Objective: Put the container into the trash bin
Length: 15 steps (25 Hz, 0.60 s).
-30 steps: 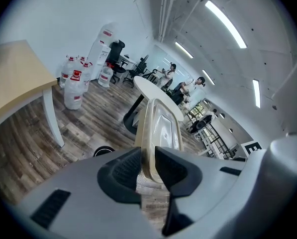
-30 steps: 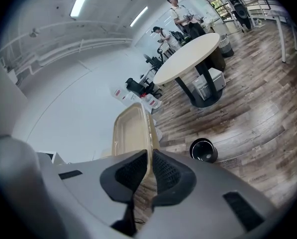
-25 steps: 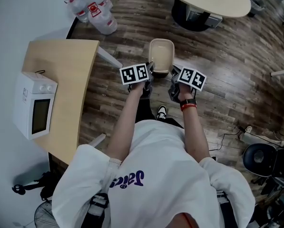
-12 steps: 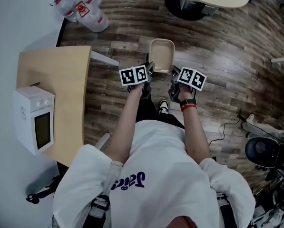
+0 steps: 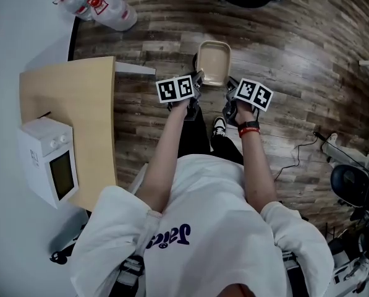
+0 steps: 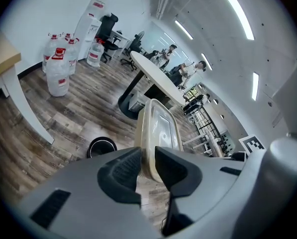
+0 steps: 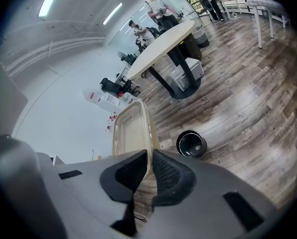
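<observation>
left tongs [image 6: 147, 166]: closing, pinching left rim of container [image 5: 214, 64] | container: beige tray, in the air between both tongs, over wood floor [image 5: 295, 54] | right tongs [image 7: 149, 169]: pinching its right rim | trash bin [image 7: 191, 143]: black, round, on the floor

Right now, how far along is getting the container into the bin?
Done: the container is picked up and held clear of the floor. In hand: the left hand-held gripper and the right hand-held gripper each clamp its rim. Left: the bin stands on the floor beyond it, and the container is not yet in it. It must still be brought over and released.
</observation>
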Tool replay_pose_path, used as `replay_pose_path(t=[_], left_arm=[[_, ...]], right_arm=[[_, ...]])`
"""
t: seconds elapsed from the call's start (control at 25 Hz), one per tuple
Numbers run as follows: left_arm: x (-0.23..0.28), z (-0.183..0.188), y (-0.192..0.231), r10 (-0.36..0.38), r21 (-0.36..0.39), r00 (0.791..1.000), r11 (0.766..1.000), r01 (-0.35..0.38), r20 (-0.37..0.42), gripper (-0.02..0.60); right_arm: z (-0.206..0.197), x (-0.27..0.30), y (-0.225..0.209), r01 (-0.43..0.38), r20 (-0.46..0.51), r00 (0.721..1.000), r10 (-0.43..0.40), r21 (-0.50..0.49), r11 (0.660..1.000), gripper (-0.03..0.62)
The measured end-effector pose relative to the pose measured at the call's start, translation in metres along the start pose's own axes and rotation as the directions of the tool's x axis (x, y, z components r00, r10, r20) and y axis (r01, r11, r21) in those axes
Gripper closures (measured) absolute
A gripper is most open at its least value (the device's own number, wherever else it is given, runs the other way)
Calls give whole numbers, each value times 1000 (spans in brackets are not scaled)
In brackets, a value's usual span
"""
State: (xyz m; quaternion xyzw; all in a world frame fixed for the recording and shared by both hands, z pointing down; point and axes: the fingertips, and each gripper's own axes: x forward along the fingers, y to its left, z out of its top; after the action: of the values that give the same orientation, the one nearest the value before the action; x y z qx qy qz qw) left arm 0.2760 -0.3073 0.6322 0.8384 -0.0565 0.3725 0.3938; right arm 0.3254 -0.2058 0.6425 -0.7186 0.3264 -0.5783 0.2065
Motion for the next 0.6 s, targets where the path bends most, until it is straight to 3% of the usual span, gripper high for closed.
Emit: replay_pose_path(t=[0.6], left_arm=[[59,2,61,5,-25,995,1000,-7,-101,481]], right_arm=[[0,73,-32,73,-44,996,-71,44,996,545]])
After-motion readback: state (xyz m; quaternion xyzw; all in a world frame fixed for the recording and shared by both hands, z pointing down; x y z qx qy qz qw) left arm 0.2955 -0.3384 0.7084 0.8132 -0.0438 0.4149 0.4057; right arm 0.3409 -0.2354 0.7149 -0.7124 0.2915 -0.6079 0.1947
